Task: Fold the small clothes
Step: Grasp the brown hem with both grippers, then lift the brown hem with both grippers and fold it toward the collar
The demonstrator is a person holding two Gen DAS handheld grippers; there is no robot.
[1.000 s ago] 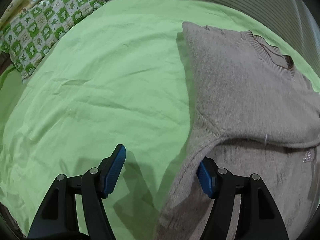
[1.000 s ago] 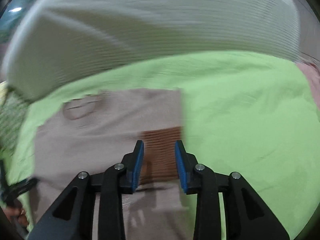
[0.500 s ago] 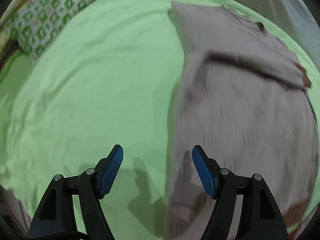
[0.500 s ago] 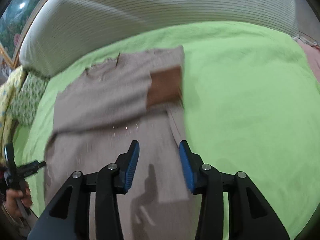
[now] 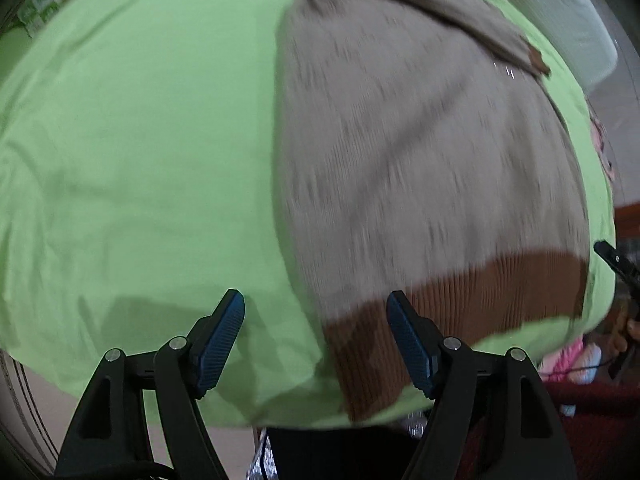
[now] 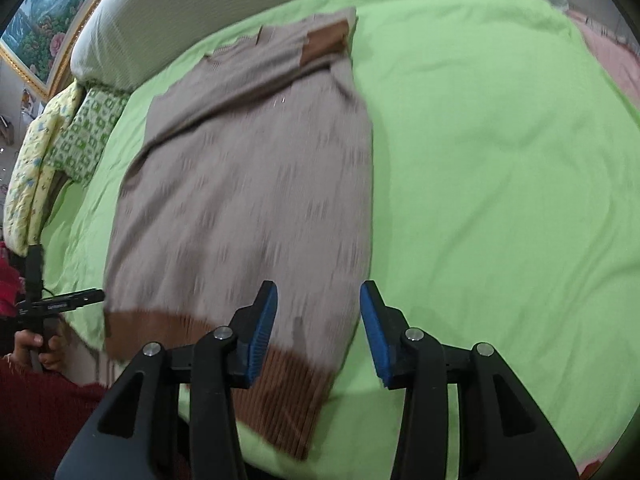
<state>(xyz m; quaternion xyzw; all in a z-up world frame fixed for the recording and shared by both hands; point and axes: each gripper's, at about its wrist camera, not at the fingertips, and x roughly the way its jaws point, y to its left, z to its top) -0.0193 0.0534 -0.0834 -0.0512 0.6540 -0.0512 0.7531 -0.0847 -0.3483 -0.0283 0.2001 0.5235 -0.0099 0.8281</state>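
One sweater point(image 6: 248, 184) lies flat on the bed point(image 6: 500, 160), mid-frame, sleeves crossed at top. Soft, floppy knit; I'd pinch the brown hem point(image 6: 280, 384) corners. Left gripper point(image 5: 316, 340) and right gripper point(image 6: 318, 324) fingers apart, empty.

One sweater point(image 6: 248, 184), two pillows point(image 6: 86, 136) (stacked), two grippers point(image 6: 318, 330).

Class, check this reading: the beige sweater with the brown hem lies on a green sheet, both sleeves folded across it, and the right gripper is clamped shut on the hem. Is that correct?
Not quite. The right gripper is open, its fingers spread above the brown hem without clamping it, as the right wrist view shows. The rest stands: the beige sweater lies on the green sheet, sleeves folded across.
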